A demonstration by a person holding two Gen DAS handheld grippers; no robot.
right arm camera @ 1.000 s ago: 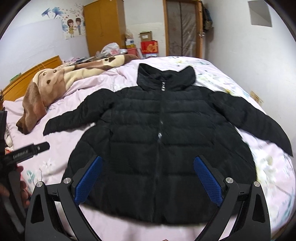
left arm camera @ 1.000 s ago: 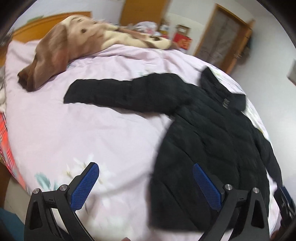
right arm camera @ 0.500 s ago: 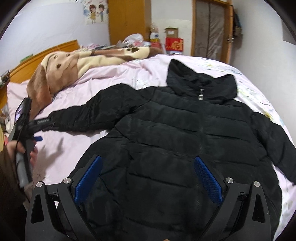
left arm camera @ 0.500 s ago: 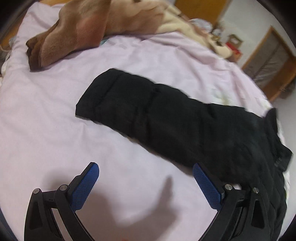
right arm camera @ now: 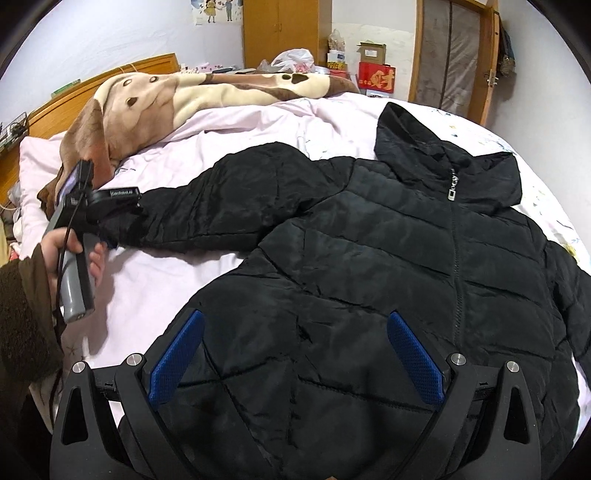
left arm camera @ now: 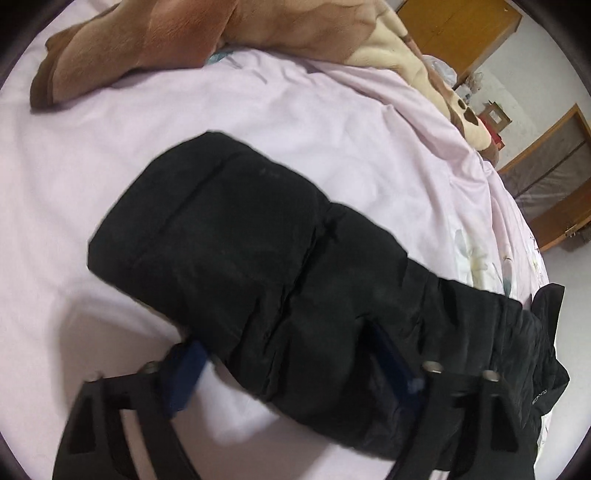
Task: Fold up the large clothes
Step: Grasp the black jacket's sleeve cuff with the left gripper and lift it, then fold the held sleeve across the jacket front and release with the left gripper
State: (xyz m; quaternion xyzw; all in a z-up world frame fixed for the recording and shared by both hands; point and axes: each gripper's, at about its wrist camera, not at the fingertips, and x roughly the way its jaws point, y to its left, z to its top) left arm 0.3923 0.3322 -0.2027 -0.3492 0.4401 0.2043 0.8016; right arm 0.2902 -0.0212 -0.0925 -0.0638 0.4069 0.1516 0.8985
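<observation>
Black quilted fabric fills the left wrist view: the sleeve (left arm camera: 258, 266) of a puffer jacket lies flat on the pale pink bedsheet (left arm camera: 258, 122), its cuff end toward the head of the bed. The left gripper (left arm camera: 291, 365) straddles the sleeve a little in from the cuff, its blue-padded fingers (left arm camera: 183, 373) spread apart with one on either side of the cloth; the frame is blurred, so it is unclear whether the pads touch the fabric. A brown and cream plush blanket (left arm camera: 229, 33) lies bunched along the head edge of the bed.

From the right wrist view, the jacket (right arm camera: 388, 277) lies face up and zipped across the middle of the bed, collar toward the far edge, one sleeve (right arm camera: 221, 206) stretched out toward the left edge. The right gripper (right arm camera: 295, 358) hovers over the lower front of the jacket, its blue pads (right arm camera: 415, 360) wide apart and holding nothing. At the left edge a hand (right arm camera: 74, 254) grips the handle of the left gripper (right arm camera: 114, 206), whose head sits at the sleeve's cuff. The dog-print blanket (right arm camera: 184, 96) lies along the wooden headboard (right arm camera: 110, 77).
</observation>
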